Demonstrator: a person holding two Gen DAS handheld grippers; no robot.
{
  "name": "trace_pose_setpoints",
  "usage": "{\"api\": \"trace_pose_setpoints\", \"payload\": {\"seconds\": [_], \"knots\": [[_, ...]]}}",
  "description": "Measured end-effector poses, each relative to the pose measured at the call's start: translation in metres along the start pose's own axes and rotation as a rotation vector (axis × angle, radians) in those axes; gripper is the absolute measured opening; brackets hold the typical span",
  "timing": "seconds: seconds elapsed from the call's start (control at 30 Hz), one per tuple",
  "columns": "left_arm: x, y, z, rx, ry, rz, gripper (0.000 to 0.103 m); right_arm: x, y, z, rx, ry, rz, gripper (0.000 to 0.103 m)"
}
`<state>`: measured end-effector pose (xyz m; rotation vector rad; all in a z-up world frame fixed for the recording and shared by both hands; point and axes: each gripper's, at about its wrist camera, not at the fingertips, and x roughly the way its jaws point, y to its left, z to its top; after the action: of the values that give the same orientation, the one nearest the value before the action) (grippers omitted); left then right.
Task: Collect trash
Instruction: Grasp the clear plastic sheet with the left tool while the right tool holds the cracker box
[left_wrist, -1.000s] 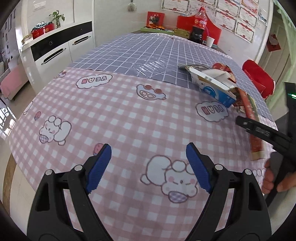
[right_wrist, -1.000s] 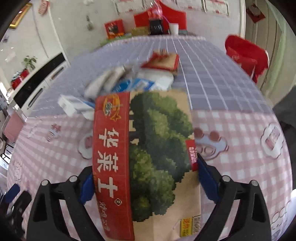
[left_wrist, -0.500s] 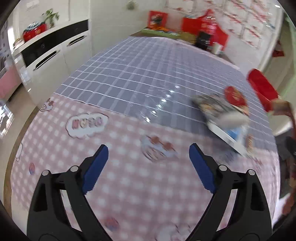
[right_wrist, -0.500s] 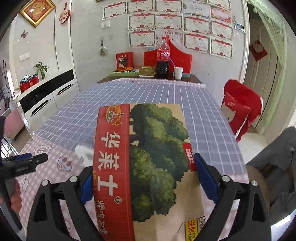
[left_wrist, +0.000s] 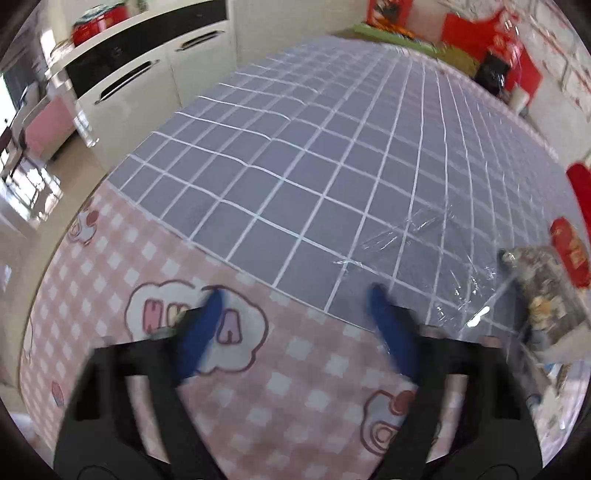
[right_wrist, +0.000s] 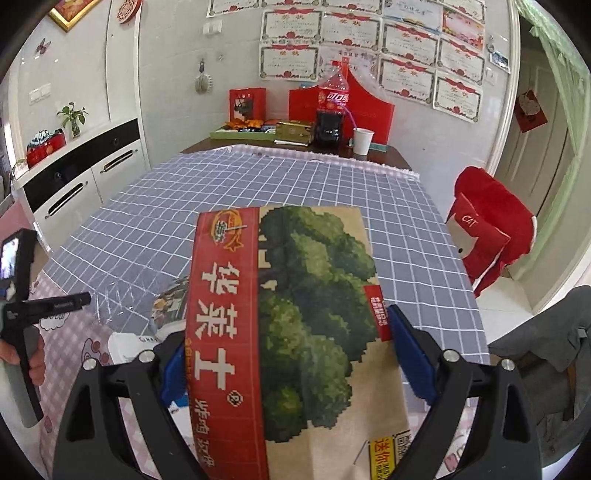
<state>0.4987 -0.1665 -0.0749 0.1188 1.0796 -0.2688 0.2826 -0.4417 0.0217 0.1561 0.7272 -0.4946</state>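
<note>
The right gripper (right_wrist: 286, 354) is grasping a flat box (right_wrist: 291, 325) with a red stripe and green trees on it. Its blue jaws press on both sides of the box, and the box is lifted up above the counter (right_wrist: 258, 184). The box sticks out far past the jaws.

The left gripper (left_wrist: 295, 325) has nothing in it. Its jaws are spread wide apart over the pink checked cloth (left_wrist: 147, 295) at the near end of the counter. This view is blurry.

More trash lies on the counter to the right of the left gripper. There is a crinkly clear wrap (left_wrist: 424, 254) on the gray checked cloth (left_wrist: 332, 129), and a dark shiny snack bag (left_wrist: 546, 295) beside it at the right edge. A small red packet (left_wrist: 570, 251) lies just past the bag.

In the right wrist view, the snack bag (right_wrist: 170, 302) and a white carton (right_wrist: 133, 343) peek out under the left side of the box. At the far end stand a cola bottle (right_wrist: 332, 110) and a white cup (right_wrist: 362, 142). A red chair (right_wrist: 491, 229) is on the right.
</note>
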Motion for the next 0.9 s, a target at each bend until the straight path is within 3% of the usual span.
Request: {"api": "trace_pose_setpoints", "payload": {"seconds": [0.03,0.1,0.13,0.33,0.47,0.57,0.9], "knots": [[0.000,0.000,0.002,0.008,-0.018,0.013,0.039,0.002,0.000,0.000,0.000,0.000,0.001,0.090],[0.001,-0.001,0.004,0.014,-0.034,0.004,0.026,0.006,0.001,0.001,0.001,0.004,0.008,0.090],[0.001,-0.001,0.005,0.007,-0.036,-0.001,0.012,0.007,0.002,0.000,0.001,0.005,0.012,0.090],[-0.020,0.002,-0.011,-0.028,-0.110,0.008,0.008,-0.002,-0.004,-0.012,0.028,0.007,0.035,0.090],[-0.060,0.017,-0.033,-0.071,-0.218,0.003,0.006,-0.019,-0.006,-0.017,0.042,-0.016,0.048,0.090],[-0.083,0.031,-0.044,-0.104,-0.253,0.012,0.005,-0.032,-0.003,-0.021,0.050,-0.034,0.074,0.090],[-0.159,0.078,-0.106,-0.115,-0.357,0.051,0.005,-0.081,0.052,-0.041,-0.010,-0.079,0.205,0.090]]}}
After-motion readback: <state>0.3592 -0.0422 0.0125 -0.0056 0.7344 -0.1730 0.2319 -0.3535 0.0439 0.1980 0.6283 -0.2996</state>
